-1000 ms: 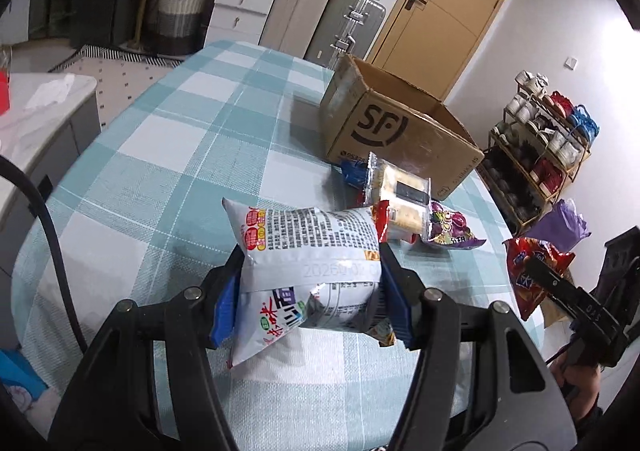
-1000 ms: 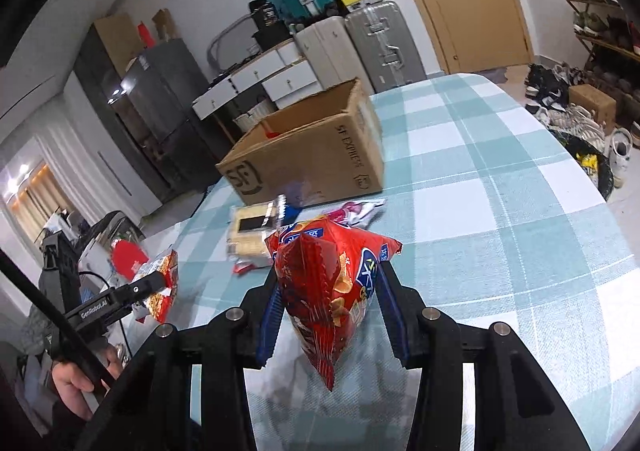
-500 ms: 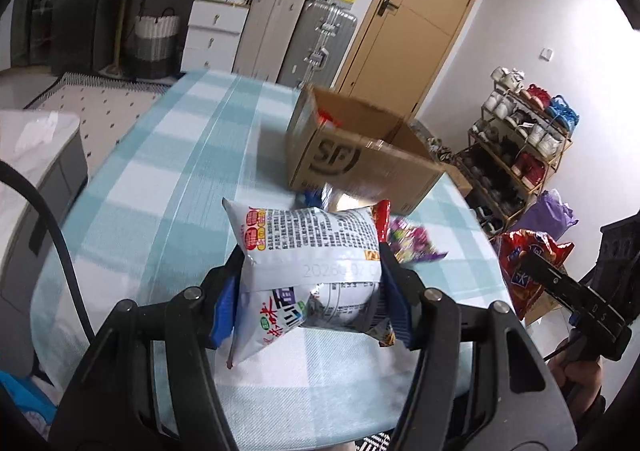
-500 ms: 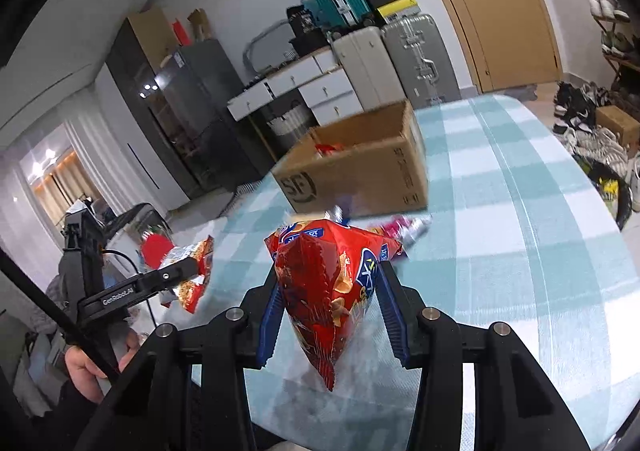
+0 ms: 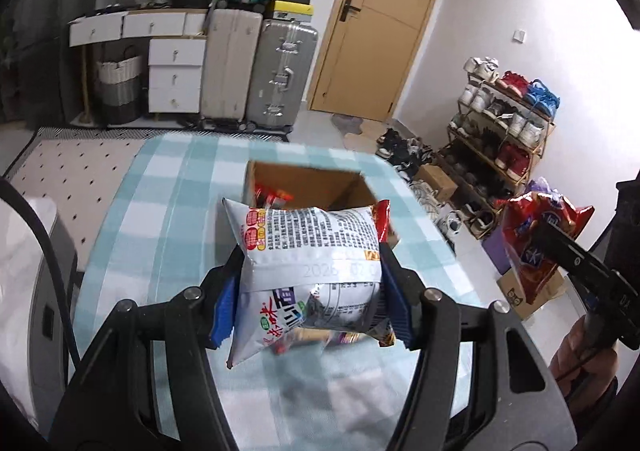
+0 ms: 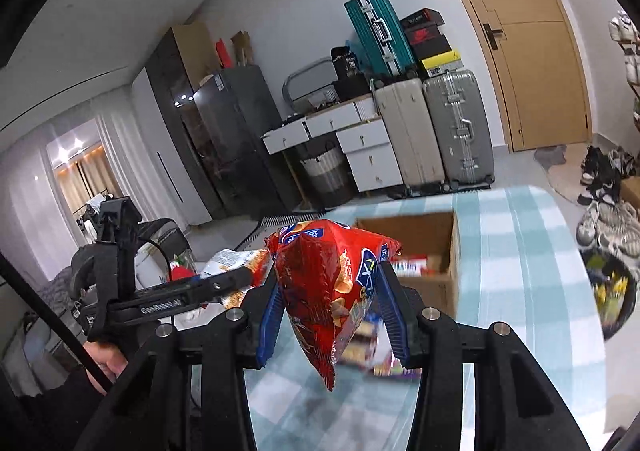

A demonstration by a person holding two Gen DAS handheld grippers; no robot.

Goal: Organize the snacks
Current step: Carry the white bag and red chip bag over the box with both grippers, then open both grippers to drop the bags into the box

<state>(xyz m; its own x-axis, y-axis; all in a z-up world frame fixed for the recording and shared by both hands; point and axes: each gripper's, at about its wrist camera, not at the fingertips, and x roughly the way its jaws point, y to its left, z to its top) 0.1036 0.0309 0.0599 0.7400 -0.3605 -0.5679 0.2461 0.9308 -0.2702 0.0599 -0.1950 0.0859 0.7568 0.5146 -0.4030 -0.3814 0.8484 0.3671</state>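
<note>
2 wrist fisheye views, each looking forward and down along its own fingers, close above the counter. Shared: open cardboard box, suitcases, door.

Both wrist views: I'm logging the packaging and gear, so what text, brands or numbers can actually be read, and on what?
"2026" then a partly legible "02": date stamp on the white snack bag held in the left gripper.
"GenRobot.AI": side of the left gripper, seen in the right wrist view.
Dense small print on the white snack bag: too small to read.
Logo and lettering on the red chip bag in the right gripper: creased, unreadable.
</note>
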